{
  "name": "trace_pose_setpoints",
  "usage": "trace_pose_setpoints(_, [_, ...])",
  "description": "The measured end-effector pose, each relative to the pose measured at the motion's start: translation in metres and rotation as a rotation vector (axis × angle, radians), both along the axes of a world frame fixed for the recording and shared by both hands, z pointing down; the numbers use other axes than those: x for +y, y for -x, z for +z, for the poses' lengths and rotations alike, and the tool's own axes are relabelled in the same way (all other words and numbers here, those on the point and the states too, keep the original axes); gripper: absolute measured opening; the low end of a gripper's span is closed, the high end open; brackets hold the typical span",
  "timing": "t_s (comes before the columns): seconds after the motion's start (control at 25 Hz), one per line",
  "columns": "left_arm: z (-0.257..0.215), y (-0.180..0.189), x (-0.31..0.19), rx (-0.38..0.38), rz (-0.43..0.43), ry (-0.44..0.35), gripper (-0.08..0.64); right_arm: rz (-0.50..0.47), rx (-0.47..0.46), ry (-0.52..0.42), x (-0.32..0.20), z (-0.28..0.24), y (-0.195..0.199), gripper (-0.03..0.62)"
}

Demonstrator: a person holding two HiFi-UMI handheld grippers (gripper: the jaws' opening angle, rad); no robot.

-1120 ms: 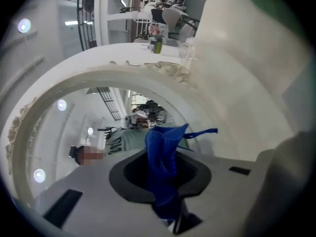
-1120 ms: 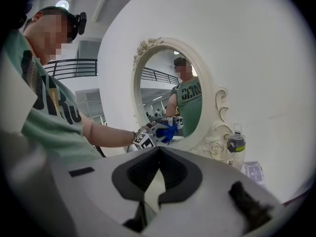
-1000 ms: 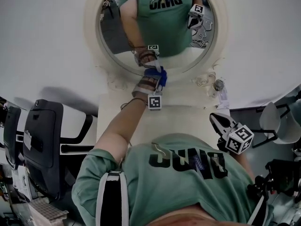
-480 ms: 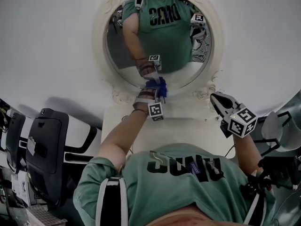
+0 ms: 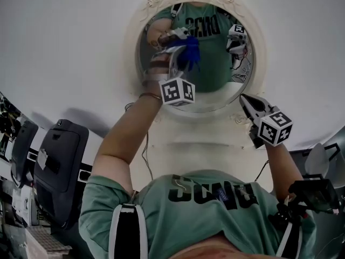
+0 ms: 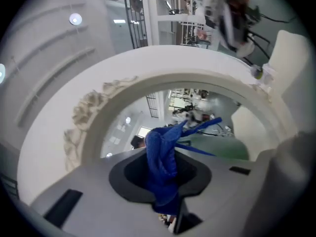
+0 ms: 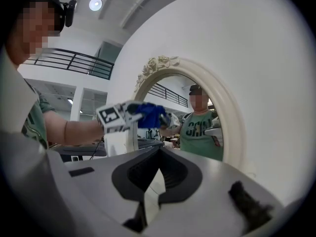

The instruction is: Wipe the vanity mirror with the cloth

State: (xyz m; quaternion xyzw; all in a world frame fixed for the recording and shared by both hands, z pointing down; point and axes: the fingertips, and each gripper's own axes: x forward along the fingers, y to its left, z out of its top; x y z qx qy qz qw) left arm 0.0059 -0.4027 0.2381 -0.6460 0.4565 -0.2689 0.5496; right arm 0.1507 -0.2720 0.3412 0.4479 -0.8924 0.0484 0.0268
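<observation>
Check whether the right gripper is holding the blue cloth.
No, the blue cloth is clamped in the left gripper; right gripper holds nothing.

The person is wearing a green short-sleeved T-shirt with dark block lettering across the chest. A black strap edged in white is running over the left shoulder, and black harness gear is sitting at the right side. A thin dark cable is hanging beside the left arm. The left gripper and right gripper are showing grey shells and black fingers. Each is carrying a white cube printed with black square markers.
</observation>
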Motion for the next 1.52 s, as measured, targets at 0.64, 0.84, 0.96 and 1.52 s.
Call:
trace_pose_setpoints(0.64, [-0.144,-0.040,-0.006,-0.016,-0.038,-0.227,0.086,-0.027,-0.028,-0.007,0.013,0.003,-0.003,0.008])
trace_pose_setpoints(0.84, [-0.128,-0.046,-0.003,-0.046,-0.036,-0.277,0.078,-0.036,-0.022,-0.005,0.017,0.004,0.002,0.008])
trace_pose_setpoints(0.96, [-0.070,-0.063,-0.001,-0.122,0.003,-0.261,0.075,-0.044,-0.015,0.002,0.020,0.009,0.006,0.008])
trace_pose_setpoints(1.52, [0.356,-0.075,0.012,-0.518,0.112,0.239,0.081,0.018,0.005,0.067,0.022,0.044,-0.022,0.008])
